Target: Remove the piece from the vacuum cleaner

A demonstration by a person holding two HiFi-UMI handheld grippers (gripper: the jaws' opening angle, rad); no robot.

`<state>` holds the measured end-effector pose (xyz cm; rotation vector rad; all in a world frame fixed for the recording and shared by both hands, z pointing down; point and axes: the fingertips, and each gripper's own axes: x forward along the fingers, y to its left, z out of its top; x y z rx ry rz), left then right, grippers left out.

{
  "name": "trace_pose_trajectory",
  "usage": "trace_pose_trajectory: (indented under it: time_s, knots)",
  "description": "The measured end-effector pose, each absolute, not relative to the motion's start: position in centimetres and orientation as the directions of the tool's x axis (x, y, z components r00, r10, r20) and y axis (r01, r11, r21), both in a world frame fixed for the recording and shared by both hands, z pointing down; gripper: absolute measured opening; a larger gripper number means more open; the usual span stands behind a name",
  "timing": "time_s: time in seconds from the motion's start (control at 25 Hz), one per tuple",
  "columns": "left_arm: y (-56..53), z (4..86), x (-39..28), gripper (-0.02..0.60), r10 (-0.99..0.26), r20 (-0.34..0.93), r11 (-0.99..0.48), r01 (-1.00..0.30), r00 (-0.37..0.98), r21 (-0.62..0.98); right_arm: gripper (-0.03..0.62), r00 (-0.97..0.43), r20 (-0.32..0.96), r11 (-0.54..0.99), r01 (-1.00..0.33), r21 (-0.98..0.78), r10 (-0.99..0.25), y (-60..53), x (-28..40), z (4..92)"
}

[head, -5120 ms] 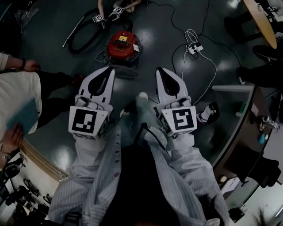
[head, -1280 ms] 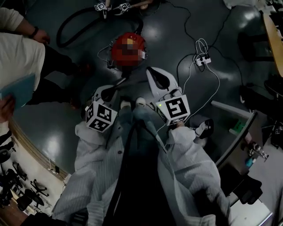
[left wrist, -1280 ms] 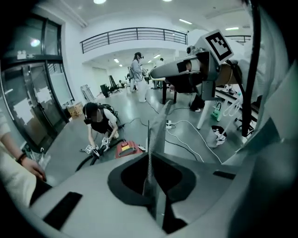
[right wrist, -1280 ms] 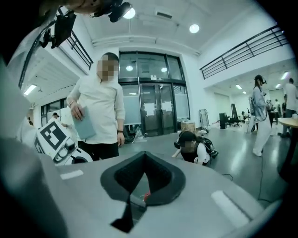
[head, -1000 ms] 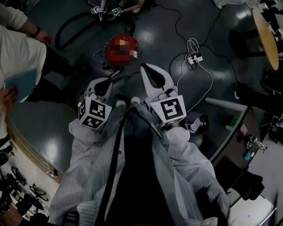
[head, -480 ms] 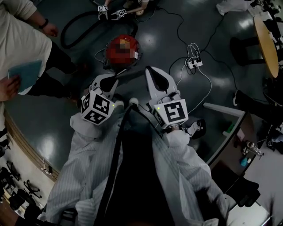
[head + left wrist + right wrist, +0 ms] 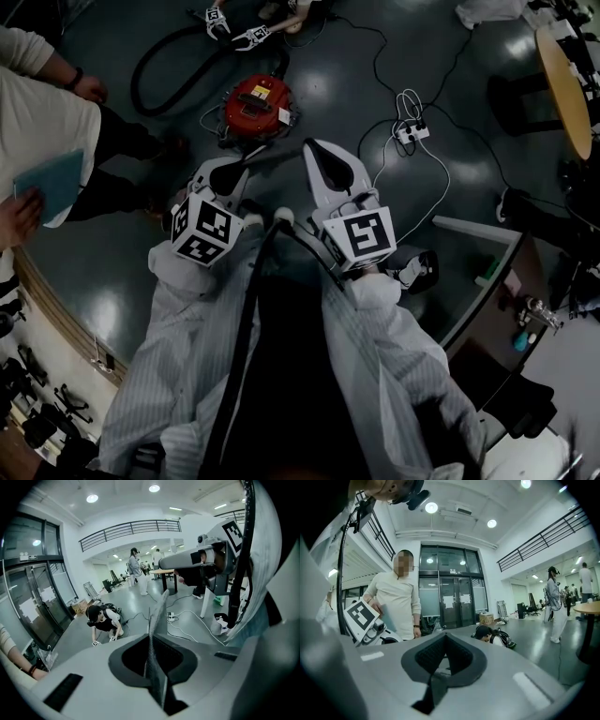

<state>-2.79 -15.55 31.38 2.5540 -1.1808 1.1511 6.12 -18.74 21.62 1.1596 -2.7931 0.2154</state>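
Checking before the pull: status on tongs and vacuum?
Both shut, empty: left tongs, right tongs. Red round canister vacuum cleaner on floor ahead, untouched. Black hose loops beyond it, white cable off right.

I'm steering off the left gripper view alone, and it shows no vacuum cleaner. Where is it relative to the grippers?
Observer: The head view shows the red vacuum cleaner on the floor, ahead of the left gripper and apart from it.
Operator: And its hose?
Observer: The black hose loops over the floor beyond the cleaner, toward the person's left.
Operator: Is the right gripper carrying anything?
Observer: No. The right gripper view shows the right gripper with its jaws together and nothing between them.
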Motion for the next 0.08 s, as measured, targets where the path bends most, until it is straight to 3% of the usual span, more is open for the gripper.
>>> trace_pose_trajectory:
  time_s: [0.08]
  knots:
    - [-15.42,31.3,-2.59,0.023,-0.613,0.676,-0.694,-0.688,0.409,-0.213,0.0,-0.702,0.158,0.699,-0.71,-0.086,-0.694,-18.55,6.46,21.68]
